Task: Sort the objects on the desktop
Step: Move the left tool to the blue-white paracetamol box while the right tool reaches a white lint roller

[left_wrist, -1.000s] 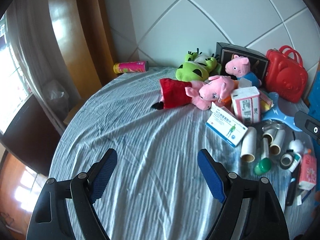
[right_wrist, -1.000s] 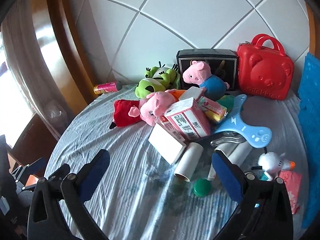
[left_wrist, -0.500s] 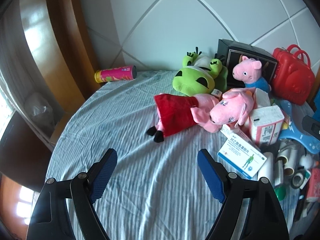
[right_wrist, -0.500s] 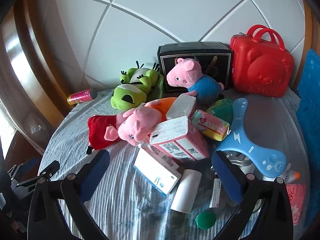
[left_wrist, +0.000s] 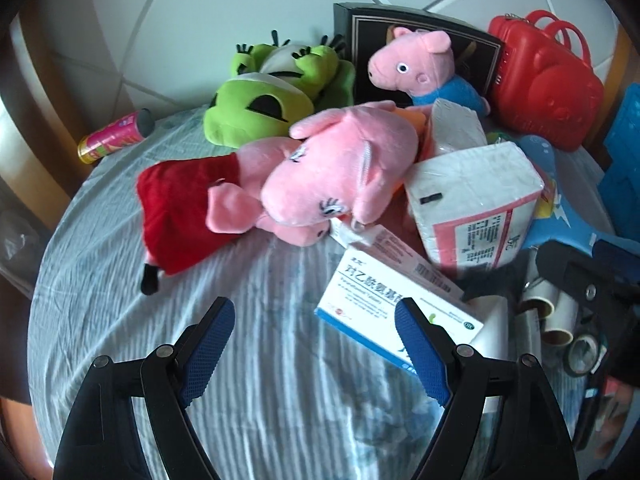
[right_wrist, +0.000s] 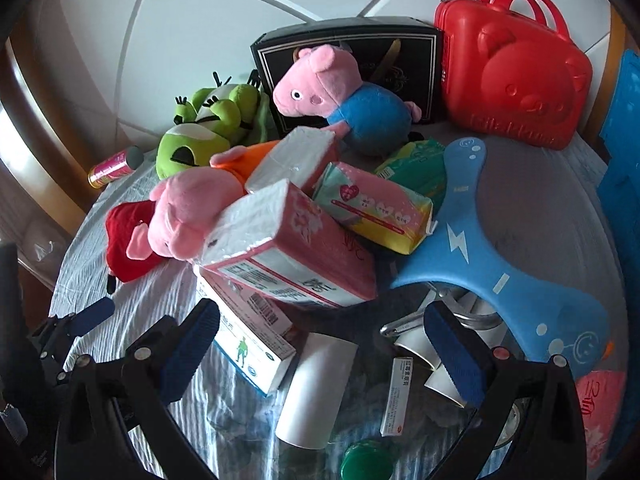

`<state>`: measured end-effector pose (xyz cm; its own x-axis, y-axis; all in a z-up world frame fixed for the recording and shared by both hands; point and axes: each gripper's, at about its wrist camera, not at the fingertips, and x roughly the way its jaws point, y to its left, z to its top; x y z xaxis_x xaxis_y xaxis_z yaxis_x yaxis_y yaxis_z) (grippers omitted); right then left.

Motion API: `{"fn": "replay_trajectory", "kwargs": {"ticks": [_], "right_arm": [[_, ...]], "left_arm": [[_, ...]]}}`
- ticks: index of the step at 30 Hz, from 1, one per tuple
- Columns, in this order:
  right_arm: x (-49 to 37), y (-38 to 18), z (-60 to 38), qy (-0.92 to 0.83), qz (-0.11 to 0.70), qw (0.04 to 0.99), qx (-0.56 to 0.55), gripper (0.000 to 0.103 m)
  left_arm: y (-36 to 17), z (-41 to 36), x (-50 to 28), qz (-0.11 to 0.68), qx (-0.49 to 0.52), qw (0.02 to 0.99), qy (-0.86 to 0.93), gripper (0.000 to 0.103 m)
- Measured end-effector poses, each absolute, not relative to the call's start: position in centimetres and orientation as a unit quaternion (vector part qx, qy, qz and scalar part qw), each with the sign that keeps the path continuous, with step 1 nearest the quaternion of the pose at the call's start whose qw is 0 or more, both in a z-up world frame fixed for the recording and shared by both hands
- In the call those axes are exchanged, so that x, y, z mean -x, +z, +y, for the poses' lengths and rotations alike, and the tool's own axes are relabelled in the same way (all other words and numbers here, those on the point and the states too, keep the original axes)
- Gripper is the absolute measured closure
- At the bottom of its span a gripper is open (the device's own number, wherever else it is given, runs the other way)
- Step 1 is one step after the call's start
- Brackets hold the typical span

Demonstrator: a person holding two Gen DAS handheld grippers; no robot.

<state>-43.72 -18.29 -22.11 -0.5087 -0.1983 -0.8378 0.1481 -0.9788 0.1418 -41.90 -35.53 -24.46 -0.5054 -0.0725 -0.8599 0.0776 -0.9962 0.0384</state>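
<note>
A pile of objects lies on the cloth-covered round table (left_wrist: 120,320). In the left wrist view, a pink pig plush in a red dress (left_wrist: 328,168) lies ahead, with a white-and-blue medicine box (left_wrist: 376,300) to its right. My left gripper (left_wrist: 314,316) hovers open over bare cloth, its right finger next to that box. In the right wrist view, my right gripper (right_wrist: 322,320) is open and empty above a white roll (right_wrist: 316,388) and the medicine box (right_wrist: 248,344). A pink tissue pack (right_wrist: 292,248) lies just beyond its fingers.
At the back stand a green frog plush (left_wrist: 260,96), a pig plush in blue (right_wrist: 352,96), a black box (right_wrist: 400,40) and a red case (right_wrist: 512,72). A blue plastic toy (right_wrist: 480,240), paper rolls (right_wrist: 416,344) and a green cap (right_wrist: 366,460) lie right. A pink can (left_wrist: 116,136) lies far left.
Both grippers have moved forward and down toward the pile, so the plush toys and boxes appear larger and nearer. Both stay open and empty.
</note>
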Motion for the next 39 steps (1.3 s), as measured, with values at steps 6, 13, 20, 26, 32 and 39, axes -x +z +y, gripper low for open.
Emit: {"fn": "replay_trajectory", "kwargs": {"ticks": [6,13,20,26,32,39], "right_arm": [[43.7,-22.3,-15.6,-0.875,-0.034,0.082,-0.476,0.000],[45.5,-23.3,-16.7,-0.869,-0.021,0.107,-0.483,0.000],[45.1,-28.8,-21.1,-0.825,-0.014,0.131,-0.550,0.000],[42.4,-31.9,-19.2,-0.807,-0.055,0.075,-0.583,0.000],[42.2,-31.9,-17.8,-0.809,-0.038,0.051,-0.585,0.000],[41.7,-32.4,-19.7,-0.809,0.040,0.053,-0.584,0.000]], "left_arm": [[-26.6,-31.9,44.4,-0.003,-0.500,0.040,-0.865,0.020],[-28.9,-33.5,44.0,-0.061,-0.525,0.093,-0.844,0.019],[-29.7,-39.9,40.9,-0.028,-0.545,0.131,-0.828,0.023],[-28.2,-38.1,40.5,0.022,-0.534,0.093,-0.840,0.023],[-30.6,-34.7,42.1,0.030,-0.563,0.083,-0.822,0.028],[-31.5,-31.7,43.9,0.006,-0.557,0.077,-0.827,0.013]]}}
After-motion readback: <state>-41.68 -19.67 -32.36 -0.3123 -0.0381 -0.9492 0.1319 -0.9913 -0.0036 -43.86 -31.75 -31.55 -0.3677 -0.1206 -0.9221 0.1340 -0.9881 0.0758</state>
